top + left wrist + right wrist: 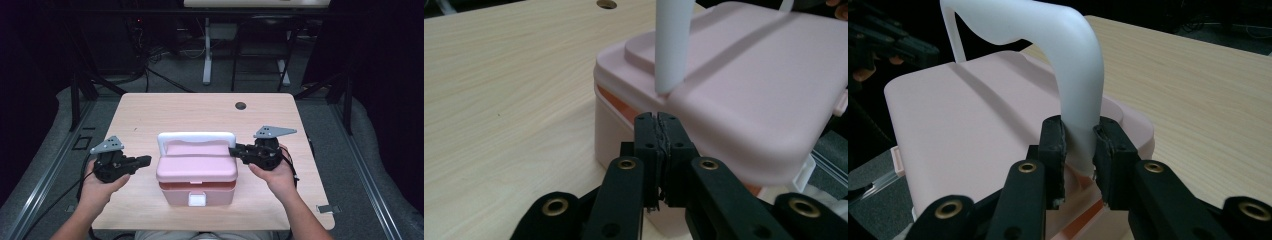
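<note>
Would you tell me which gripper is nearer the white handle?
Right. The right gripper is shut on the handle at its end; the left gripper, shut and empty, sits just short of the other end.

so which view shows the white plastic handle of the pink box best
The high view: the white plastic handle shows whole, arching over the lid of the pink box. The right gripper view shows one end clamped in the right gripper; the left gripper view shows just one upright leg.

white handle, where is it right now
High view: the white handle stands upright over the pink box at table centre, its right end clamped by the right gripper.
</note>
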Demonstrator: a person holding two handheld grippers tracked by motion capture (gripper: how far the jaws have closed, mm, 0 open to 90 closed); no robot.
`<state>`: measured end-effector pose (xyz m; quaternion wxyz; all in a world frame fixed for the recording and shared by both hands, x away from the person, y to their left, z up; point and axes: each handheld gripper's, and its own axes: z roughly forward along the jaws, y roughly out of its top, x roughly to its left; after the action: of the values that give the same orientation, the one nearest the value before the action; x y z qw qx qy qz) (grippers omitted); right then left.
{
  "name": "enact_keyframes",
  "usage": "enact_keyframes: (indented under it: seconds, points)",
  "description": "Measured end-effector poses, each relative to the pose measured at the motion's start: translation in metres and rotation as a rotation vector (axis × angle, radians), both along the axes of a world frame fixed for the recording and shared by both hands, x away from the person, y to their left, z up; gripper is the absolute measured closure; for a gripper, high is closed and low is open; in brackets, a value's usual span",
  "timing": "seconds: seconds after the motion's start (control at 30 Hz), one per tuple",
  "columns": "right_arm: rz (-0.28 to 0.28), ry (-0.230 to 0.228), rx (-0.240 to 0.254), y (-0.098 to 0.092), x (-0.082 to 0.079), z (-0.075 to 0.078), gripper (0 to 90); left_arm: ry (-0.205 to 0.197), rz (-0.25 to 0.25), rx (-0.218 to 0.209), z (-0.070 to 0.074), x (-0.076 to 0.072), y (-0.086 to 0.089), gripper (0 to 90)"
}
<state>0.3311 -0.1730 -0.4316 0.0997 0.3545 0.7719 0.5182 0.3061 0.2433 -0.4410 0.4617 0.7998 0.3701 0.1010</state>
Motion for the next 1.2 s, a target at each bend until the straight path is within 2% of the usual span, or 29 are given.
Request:
enact_keyframes:
  seconds: [0.17,0.63,1.2]
  points:
    - [-0.011,0.0,0.017,-0.002,-0.001,-0.001,74.8,0.005,-0.017,0.02,-0.008,-0.007,-0.002,90.0]
    - [-0.019,-0.001,0.033,-0.003,0.001,0.001,74.8,0.034,-0.063,0.03,-0.017,-0.015,-0.016,90.0]
    - [-0.018,0.005,0.031,-0.003,0.003,0.003,74.7,0.044,-0.136,0.035,-0.018,-0.015,-0.042,90.0]
